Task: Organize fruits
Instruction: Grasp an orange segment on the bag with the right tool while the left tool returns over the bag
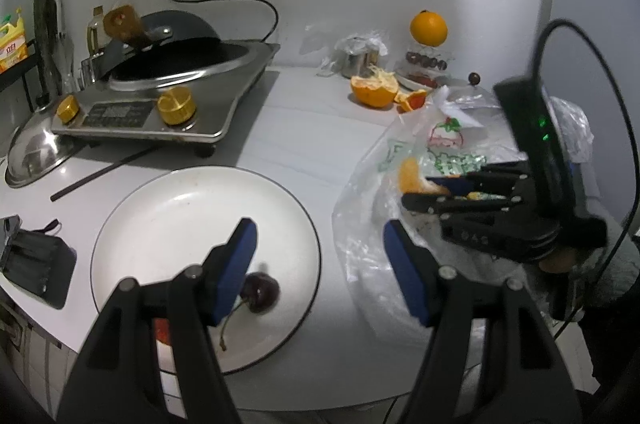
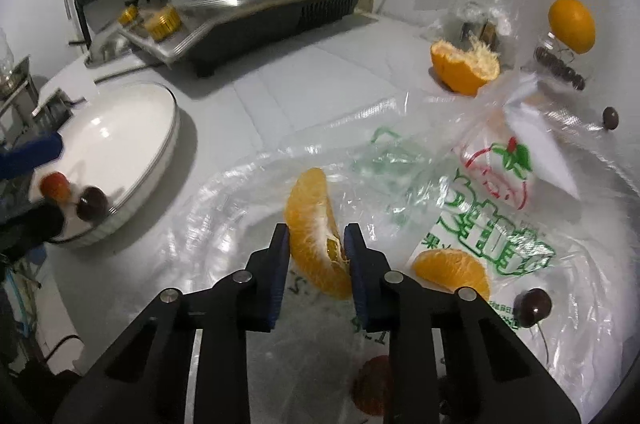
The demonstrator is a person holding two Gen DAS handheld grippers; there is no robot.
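My left gripper (image 1: 318, 244) is open and empty above the near rim of a white plate (image 1: 168, 207). A dark cherry (image 1: 261, 292) lies on the plate just below my left finger, and a red fruit (image 1: 162, 330) shows behind that finger. My right gripper (image 2: 316, 238) is shut on an orange segment (image 2: 316, 224) above a clear plastic bag (image 2: 460, 183). It also shows in the left wrist view (image 1: 434, 189). A second orange segment (image 2: 454, 274), a cherry (image 2: 534, 306) and a red fruit (image 2: 374, 390) lie on the bag.
An induction cooker with a wok (image 1: 168, 79) stands at the back left. A half orange peel (image 1: 374, 89), a whole orange (image 1: 428, 27) on a container of cherries and a lone cherry (image 1: 475, 77) are at the back right. A black case (image 1: 34, 264) lies left of the plate.
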